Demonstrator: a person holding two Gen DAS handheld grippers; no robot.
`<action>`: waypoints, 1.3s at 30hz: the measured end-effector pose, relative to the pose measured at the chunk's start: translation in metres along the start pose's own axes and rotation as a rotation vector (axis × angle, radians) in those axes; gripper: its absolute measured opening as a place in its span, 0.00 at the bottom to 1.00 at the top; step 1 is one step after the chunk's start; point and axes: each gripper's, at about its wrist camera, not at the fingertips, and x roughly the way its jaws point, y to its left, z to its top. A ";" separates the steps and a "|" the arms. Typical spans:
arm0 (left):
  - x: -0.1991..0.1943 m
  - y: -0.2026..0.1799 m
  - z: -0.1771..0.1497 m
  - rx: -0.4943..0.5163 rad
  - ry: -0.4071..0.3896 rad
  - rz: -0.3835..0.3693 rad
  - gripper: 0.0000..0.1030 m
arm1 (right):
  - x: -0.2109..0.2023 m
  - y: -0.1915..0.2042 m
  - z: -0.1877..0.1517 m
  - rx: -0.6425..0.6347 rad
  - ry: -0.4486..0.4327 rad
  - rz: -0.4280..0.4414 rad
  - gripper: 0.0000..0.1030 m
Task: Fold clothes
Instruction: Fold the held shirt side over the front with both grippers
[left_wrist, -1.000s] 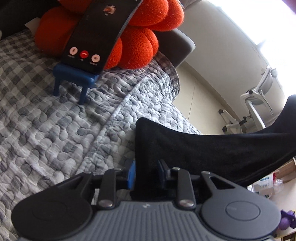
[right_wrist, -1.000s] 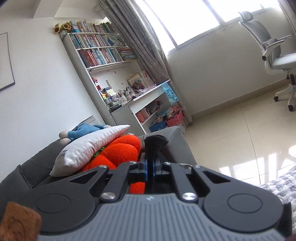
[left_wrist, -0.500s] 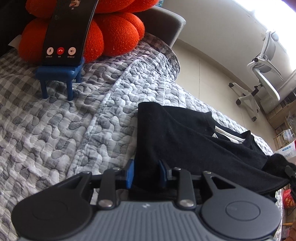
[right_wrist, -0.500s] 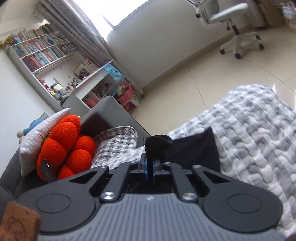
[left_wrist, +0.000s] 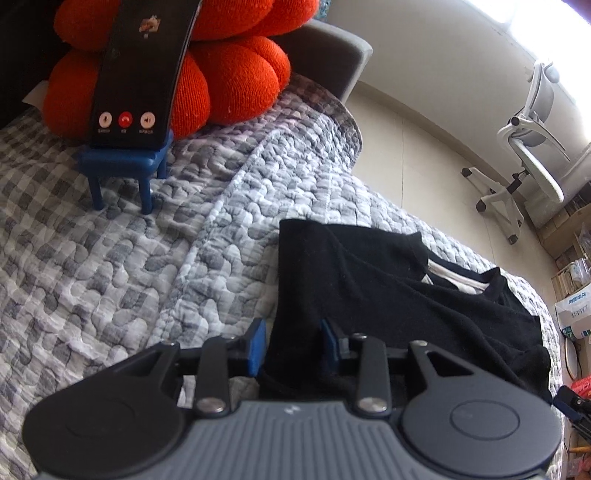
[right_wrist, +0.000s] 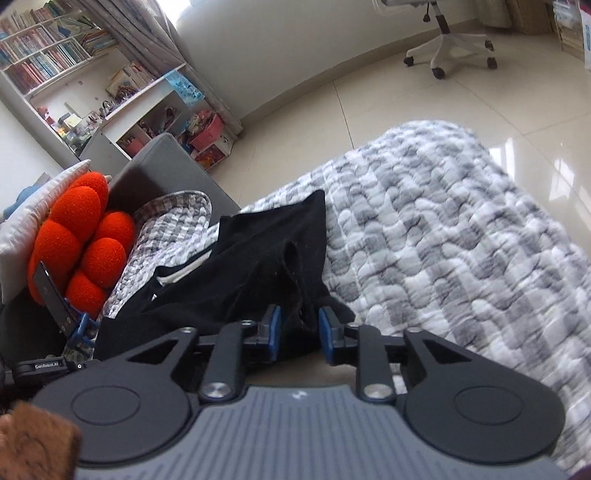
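Black garment (left_wrist: 388, 291) is lying on the quilt (left_wrist: 110, 266), just right of the phone (left_wrist: 140, 74) on its blue stand. Left gripper (left_wrist: 293, 345) & right gripper (right_wrist: 297, 334) are each sitting w/ jaws parted around the near edge, fabric between pads, prob. letting go after laying a fold. Cloth is looking matte, rumpled, white-striped collar showing.

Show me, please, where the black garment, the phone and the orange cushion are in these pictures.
black garment (left_wrist: 369, 280), left wrist view, on its flat upper layer.
phone (left_wrist: 142, 70), left wrist view, on the middle of its screen.
orange cushion (right_wrist: 79, 243), right wrist view, on a central lobe.
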 end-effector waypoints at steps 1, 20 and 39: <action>-0.002 -0.001 0.001 0.001 -0.023 0.009 0.34 | -0.004 0.000 0.004 -0.009 -0.025 -0.003 0.41; 0.024 0.001 -0.001 -0.069 -0.043 0.016 0.33 | 0.055 0.035 0.006 -0.288 -0.039 -0.082 0.10; 0.017 0.008 0.004 -0.128 -0.117 -0.020 0.33 | 0.066 0.040 0.015 -0.348 -0.101 -0.187 0.29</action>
